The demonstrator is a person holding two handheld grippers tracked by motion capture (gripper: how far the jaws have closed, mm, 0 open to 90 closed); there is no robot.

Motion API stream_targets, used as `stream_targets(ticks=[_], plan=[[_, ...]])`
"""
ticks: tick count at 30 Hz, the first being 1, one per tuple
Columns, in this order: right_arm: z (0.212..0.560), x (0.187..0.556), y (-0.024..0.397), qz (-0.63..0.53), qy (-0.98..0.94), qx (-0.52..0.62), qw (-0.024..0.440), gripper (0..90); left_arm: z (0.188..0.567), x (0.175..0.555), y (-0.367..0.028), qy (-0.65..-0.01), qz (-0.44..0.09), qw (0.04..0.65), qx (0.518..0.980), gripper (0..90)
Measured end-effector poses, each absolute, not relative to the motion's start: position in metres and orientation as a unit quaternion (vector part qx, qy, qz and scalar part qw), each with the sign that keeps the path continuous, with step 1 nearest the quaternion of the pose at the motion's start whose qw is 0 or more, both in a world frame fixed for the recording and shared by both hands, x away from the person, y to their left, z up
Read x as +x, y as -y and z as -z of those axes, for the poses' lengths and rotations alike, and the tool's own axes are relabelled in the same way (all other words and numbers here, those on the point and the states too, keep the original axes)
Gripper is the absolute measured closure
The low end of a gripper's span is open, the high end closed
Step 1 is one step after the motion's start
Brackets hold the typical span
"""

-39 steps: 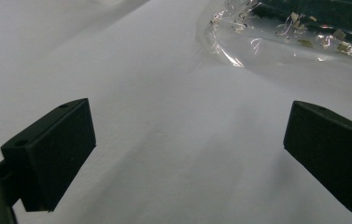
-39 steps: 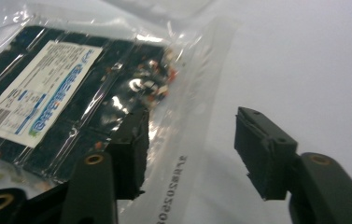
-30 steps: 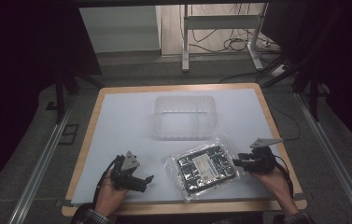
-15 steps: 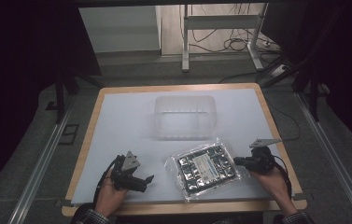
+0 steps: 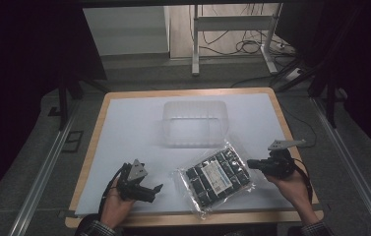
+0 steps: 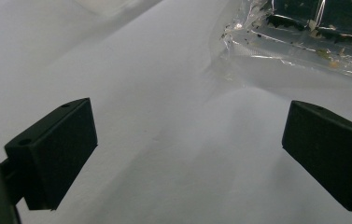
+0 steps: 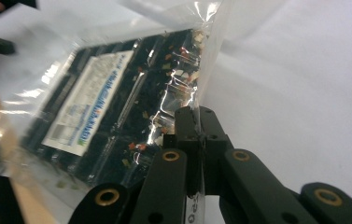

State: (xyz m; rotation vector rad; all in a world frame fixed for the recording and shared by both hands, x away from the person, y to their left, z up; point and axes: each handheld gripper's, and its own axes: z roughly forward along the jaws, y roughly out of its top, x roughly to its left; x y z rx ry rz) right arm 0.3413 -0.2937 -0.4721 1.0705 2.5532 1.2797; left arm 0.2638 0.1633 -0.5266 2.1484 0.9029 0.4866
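A clear plastic bag of dark blocks with a white label lies on the white sheet near the front edge. My right gripper is shut on the bag's right edge. In the right gripper view the jaws pinch the clear film, and the bag hangs tilted away from them, its edge lifted off the sheet. My left gripper rests to the left of the bag, pointing at it, open and apart from it. In the left gripper view its wide-apart jaws frame bare sheet, with the bag's corner beyond.
A clear empty plastic container stands on the white sheet just behind the bag. The sheet covers a wooden tabletop. Table legs and cables lie on the floor at the back.
My right gripper has closed on the bag's right edge and risen a little, lifting that edge. The left gripper has kept still.
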Motion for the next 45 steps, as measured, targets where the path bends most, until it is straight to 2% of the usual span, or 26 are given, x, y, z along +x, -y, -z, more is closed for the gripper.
stream_targets(ticks=[3,17,32,39,45], plan=[[0.458,0.342,0.294,-0.441,-0.830,0.340,0.027,88.8,0.527,0.264,-0.163,-0.351,-0.191,0.370,0.839,2.8],[0.409,0.341,0.278,-0.471,-0.830,0.299,0.002,88.9,0.526,0.263,-0.162,-0.350,-0.195,0.370,0.838,2.8],[0.348,0.339,0.265,-0.495,-0.833,0.246,0.015,89.0,0.525,0.263,-0.162,-0.349,-0.196,0.374,0.837,2.7],[0.324,0.342,0.261,-0.497,-0.833,0.240,0.049,89.0,0.525,0.264,-0.164,-0.351,-0.185,0.382,0.835,0.7],[0.313,0.356,0.259,-0.507,-0.825,0.243,0.059,89.0,0.524,0.263,-0.164,-0.346,-0.183,0.390,0.833,0.0]])
